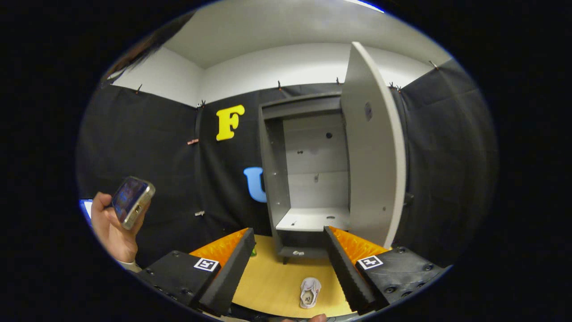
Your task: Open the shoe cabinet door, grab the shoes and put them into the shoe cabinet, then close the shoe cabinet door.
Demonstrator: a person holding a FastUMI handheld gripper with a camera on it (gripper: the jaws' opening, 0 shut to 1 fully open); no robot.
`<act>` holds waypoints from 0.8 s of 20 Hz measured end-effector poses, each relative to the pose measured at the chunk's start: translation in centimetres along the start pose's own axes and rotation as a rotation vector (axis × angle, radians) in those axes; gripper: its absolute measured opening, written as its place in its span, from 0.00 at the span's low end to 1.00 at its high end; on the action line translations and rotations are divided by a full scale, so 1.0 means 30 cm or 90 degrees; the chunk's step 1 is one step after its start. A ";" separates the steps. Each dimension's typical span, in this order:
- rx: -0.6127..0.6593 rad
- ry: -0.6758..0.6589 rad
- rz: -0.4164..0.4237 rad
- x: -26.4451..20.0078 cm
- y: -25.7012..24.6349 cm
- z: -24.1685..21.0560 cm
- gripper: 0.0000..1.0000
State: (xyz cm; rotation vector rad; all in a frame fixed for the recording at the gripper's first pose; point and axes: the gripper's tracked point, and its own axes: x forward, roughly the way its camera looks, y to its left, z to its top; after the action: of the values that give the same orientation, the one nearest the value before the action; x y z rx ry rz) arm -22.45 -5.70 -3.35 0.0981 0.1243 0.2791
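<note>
A grey shoe cabinet (pixel 272 174) stands on the wooden table (pixel 272 277), beyond my fingers. Its door (pixel 373 147) is swung wide open to the right, showing a bare inside with one shelf (pixel 313 219). A small white shoe (pixel 309 291) lies on the table between my fingers, close to me, its opening facing up. My gripper (pixel 290 261) hangs above the table with its fingers spread wide apart and nothing between them but the shoe far below.
A person's hand (pixel 111 232) holds a phone (pixel 132 202) up to the left of my left finger. Black cloth walls close in the booth behind and beside the cabinet. A small green thing (pixel 253 252) peeks out by the left finger.
</note>
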 end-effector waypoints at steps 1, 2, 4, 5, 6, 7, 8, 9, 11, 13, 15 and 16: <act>0.002 0.033 0.000 0.026 0.023 -0.068 0.96; 0.006 0.071 0.001 0.054 0.031 -0.137 0.97; 0.014 0.137 0.001 0.102 0.049 -0.291 0.99; 0.014 0.170 -0.003 0.123 0.047 -0.364 0.99; 0.015 0.195 -0.006 0.151 0.043 -0.439 0.99; 0.015 0.216 -0.011 0.176 0.038 -0.502 0.99; 0.015 0.239 -0.016 0.211 0.032 -0.568 0.99; 0.017 0.255 -0.022 0.235 0.020 -0.630 0.99; 0.030 0.287 -0.036 0.285 0.004 -0.747 0.99; 0.040 0.318 -0.046 0.331 -0.019 -0.880 0.99; 0.053 0.351 -0.054 0.357 -0.054 -1.004 0.99; 0.064 0.364 -0.051 0.371 -0.062 -1.061 0.99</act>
State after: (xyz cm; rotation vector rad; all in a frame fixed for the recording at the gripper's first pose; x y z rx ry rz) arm -15.66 -1.84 -36.22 0.1110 0.7083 0.2144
